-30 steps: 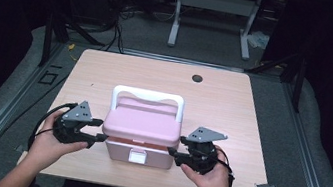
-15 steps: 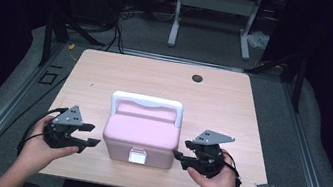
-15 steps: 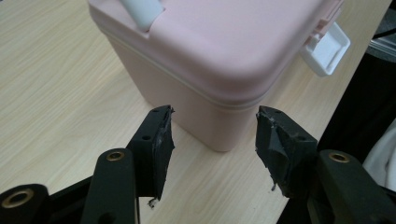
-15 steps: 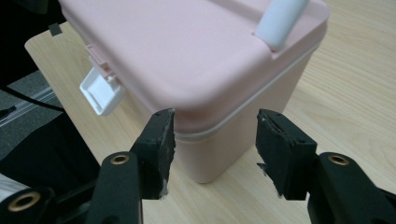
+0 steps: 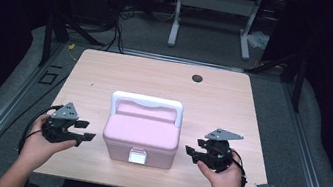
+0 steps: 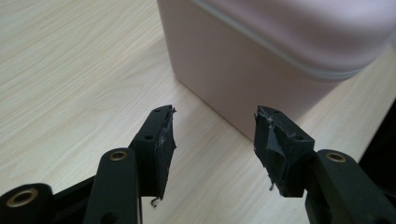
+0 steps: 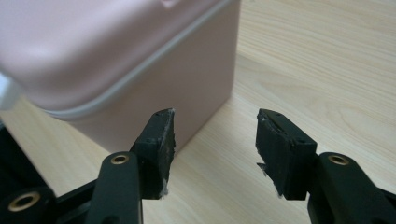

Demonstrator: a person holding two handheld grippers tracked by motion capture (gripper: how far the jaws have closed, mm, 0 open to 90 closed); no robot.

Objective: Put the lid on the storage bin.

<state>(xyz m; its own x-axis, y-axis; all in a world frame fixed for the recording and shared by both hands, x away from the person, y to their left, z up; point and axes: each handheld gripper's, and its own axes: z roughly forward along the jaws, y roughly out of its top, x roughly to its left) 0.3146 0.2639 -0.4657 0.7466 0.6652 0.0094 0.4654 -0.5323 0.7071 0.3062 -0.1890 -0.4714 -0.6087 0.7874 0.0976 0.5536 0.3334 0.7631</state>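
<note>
Left gripper (image 5: 87,136) sits just left of the pink box (image 5: 141,136), jaws apart and empty, aimed at the box's side wall, held low over the bench (image 5: 107,74) by the left hand (image 5: 40,142). Right gripper (image 5: 189,151) mirrors it just right of the box, jaws apart, nothing between them, right hand (image 5: 223,176) behind it. Box stands lid shut, white handle (image 5: 147,103) raised, near the bench's front edge.

We see a pale wooden table (image 5: 106,79) filling the middle of the frame, with a small dark round spot (image 5: 197,78) near its far edge, right of centre. At top centre stands a white metal frame (image 5: 214,2), with black cables (image 5: 120,20) to its left. Grey carpet (image 5: 308,146) flanks the table.
</note>
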